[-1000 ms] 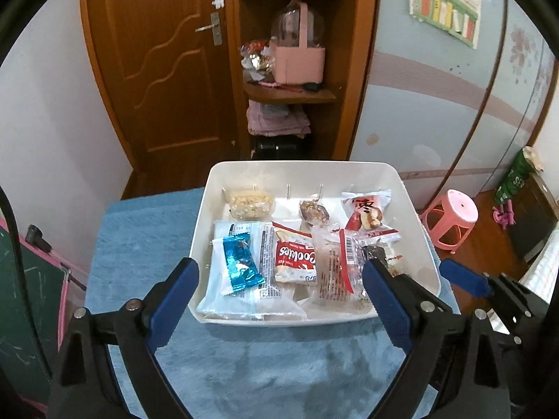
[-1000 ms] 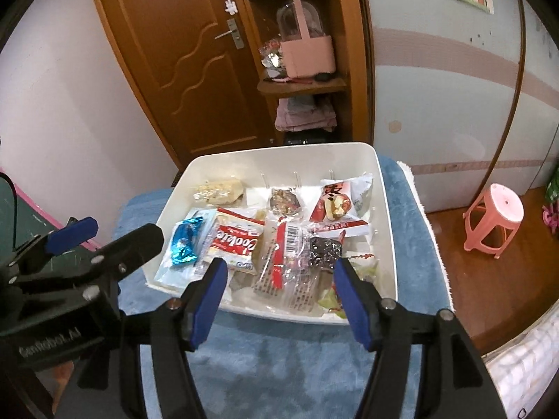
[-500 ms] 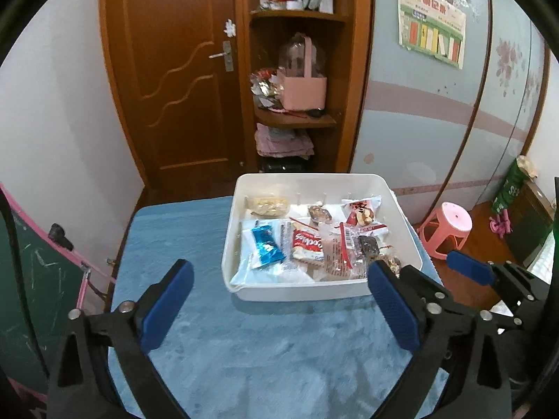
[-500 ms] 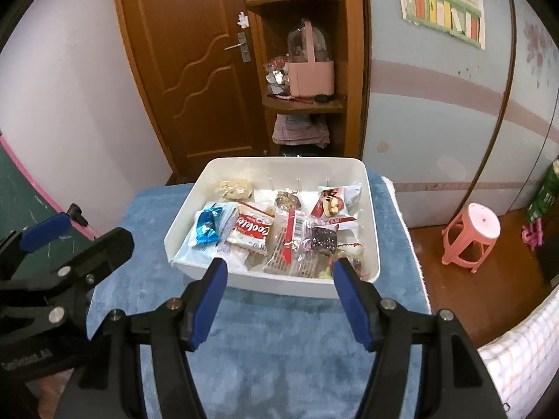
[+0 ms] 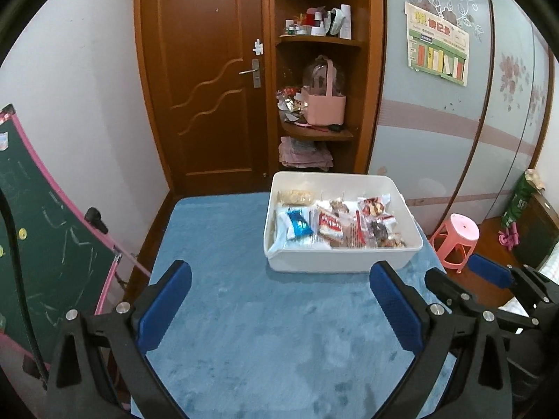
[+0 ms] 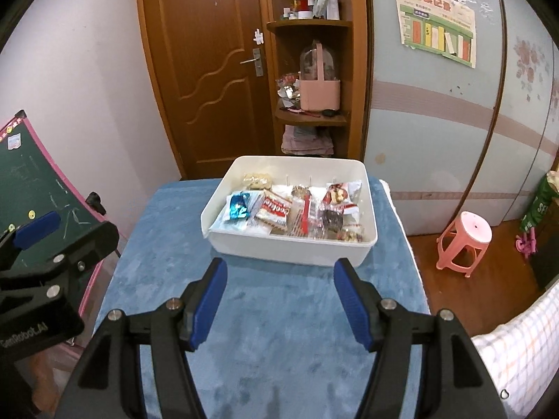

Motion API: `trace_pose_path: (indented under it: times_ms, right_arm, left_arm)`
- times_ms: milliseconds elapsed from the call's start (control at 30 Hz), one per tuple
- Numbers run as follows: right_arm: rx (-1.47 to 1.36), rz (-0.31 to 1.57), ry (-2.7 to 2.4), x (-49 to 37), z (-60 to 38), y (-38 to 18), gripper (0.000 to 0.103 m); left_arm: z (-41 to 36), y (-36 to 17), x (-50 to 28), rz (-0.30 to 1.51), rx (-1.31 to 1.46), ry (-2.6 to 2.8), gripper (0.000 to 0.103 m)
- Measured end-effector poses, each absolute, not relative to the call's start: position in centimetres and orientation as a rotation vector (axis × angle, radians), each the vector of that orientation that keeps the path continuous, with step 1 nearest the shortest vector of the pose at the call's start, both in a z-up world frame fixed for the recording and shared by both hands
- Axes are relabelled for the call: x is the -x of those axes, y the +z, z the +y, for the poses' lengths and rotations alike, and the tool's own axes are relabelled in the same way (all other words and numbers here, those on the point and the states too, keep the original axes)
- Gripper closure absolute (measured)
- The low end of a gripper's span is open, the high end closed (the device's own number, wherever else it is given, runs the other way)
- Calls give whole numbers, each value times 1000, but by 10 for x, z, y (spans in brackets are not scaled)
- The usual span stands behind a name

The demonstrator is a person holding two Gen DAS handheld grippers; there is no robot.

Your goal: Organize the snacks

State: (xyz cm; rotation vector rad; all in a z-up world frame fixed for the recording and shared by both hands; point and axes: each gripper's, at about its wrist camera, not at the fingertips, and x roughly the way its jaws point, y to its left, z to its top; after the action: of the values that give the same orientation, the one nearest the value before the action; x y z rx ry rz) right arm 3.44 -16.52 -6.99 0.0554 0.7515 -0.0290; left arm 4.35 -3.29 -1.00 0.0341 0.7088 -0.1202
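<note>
Snacks [image 6: 290, 209] overlapping in white bin [image 6: 290, 253], lower packets half hidden; both grippers' fingers [image 6: 206, 305] spread, empty.

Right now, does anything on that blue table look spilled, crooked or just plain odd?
Nothing looks spilled or damaged. The snack packets, such as the blue packet and the cookie pack, lie loosely overlapped inside the white bin, none outside it on the blue cloth. The bin sits slightly turned relative to the table edge. Both grippers hang open and empty.

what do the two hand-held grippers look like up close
Both the left hand-held gripper and right hand-held gripper have black angular frames with silver screws and blue ribbed finger pads. White lettering marks the left one's body; a dark cable runs beside it.
</note>
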Motion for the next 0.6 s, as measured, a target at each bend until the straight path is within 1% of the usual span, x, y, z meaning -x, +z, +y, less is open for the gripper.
trace_pose_path:
  times_ms: [267,600]
  right_arm:
    - [-48,740,-27,9,-159,-69,39]
    - [-59,731,12,47,-152,-64,39]
  left_arm:
    - [-24,-16,7,729,-62,-129,1]
    - [-14,-20,37,747,-23,-111,1]
